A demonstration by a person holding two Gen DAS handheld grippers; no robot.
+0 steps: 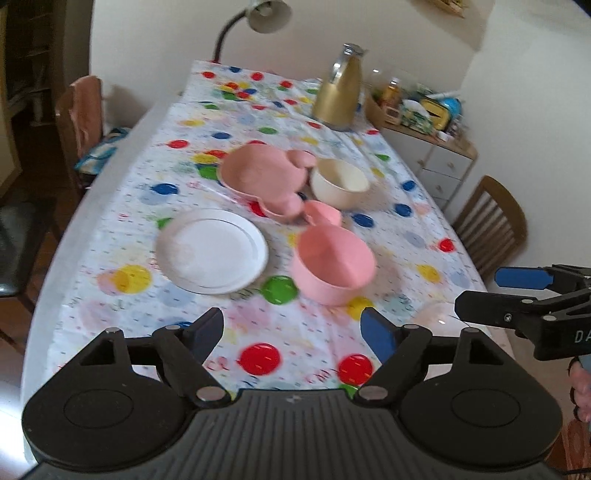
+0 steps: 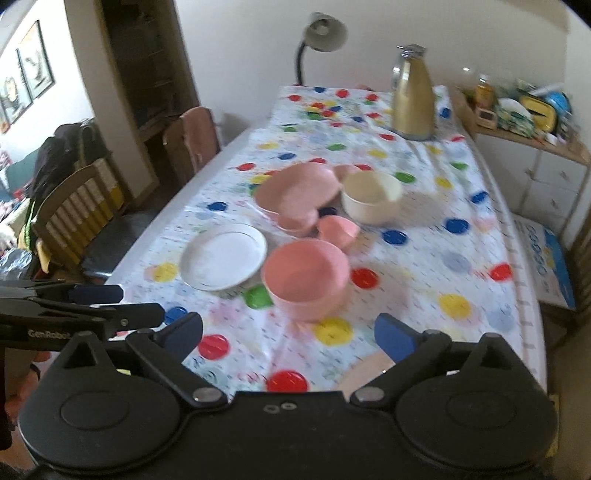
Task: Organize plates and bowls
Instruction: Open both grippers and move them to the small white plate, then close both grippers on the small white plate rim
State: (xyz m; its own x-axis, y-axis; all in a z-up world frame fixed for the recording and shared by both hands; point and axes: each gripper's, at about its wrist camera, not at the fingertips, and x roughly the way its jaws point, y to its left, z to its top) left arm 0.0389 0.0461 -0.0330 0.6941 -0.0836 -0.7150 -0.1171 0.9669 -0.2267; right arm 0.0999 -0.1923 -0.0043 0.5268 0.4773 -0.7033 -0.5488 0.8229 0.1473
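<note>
On the dotted tablecloth a white plate [image 1: 211, 251] [image 2: 223, 256] lies left of a large pink bowl [image 1: 332, 264] [image 2: 306, 282]. Behind them sit a small pink cup [image 1: 323, 214] [image 2: 338, 229], a pink mouse-shaped plate [image 1: 258, 177] [image 2: 299, 194] and a cream bowl [image 1: 340, 182] [image 2: 371, 197]. My left gripper [image 1: 291, 328] [image 2: 142, 304] hovers open over the near table edge, nothing between its blue pads. The right gripper [image 2: 288, 330] [image 1: 480, 291] is beside it, also open and empty, short of the pink bowl.
A gold thermos jug [image 1: 338, 92] [image 2: 412, 99] stands at the table's far end, with a desk lamp [image 2: 325, 31] behind it. Wooden chairs [image 2: 70, 214] [image 1: 491, 225] flank the table. A cluttered white drawer cabinet [image 2: 546, 173] is at the right.
</note>
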